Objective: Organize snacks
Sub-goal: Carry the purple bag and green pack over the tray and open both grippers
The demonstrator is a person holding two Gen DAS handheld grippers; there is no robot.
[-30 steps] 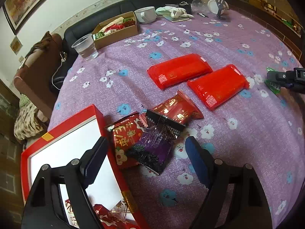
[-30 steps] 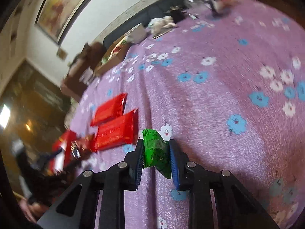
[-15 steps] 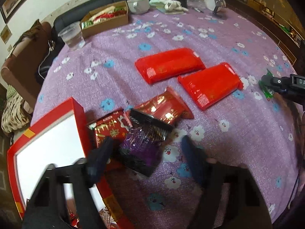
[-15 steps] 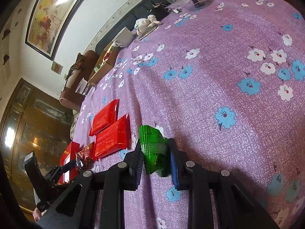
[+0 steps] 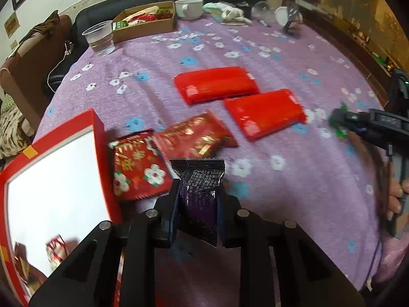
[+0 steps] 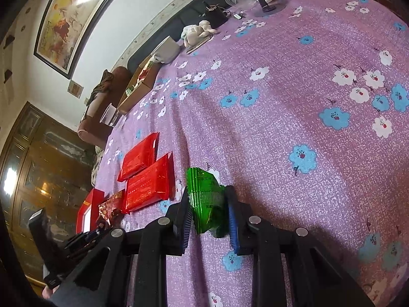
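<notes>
A round bench (image 5: 294,192) covered in purple cloth with blue and white flowers fills both views.

The left wrist view shows the bench's near left, which the right wrist view catches only at a distance. A red box (image 5: 97,128) with a white inside sits at the left edge, with a few wrappers showing low in it. Two long red packets (image 5: 214,84) lie side by side in the middle. Nearer the camera lie a red pouch with gold print (image 5: 196,138) and a red pouch with white flowers (image 5: 138,163), which touches the box wall. At the far rim stand a brown cardboard box (image 5: 145,25) of snacks, a white cup (image 5: 189,7) and a clear plastic cup (image 5: 99,38). The left gripper (image 5: 198,199) has its jaws closing on a dark purple snack packet (image 5: 199,194), which stands upright between them; the pads press its sides.

Only the right wrist view shows a framed painting (image 6: 69,23) on the wall and a dark wooden cabinet (image 6: 38,158) at left. It also shows the right gripper (image 6: 208,212) close up: its jaws are closed on a crumpled green snack packet (image 6: 204,197), just right of the two red packets. In the left wrist view that gripper is a small dark shape at the right edge, with a hand (image 5: 395,199) below it
</notes>
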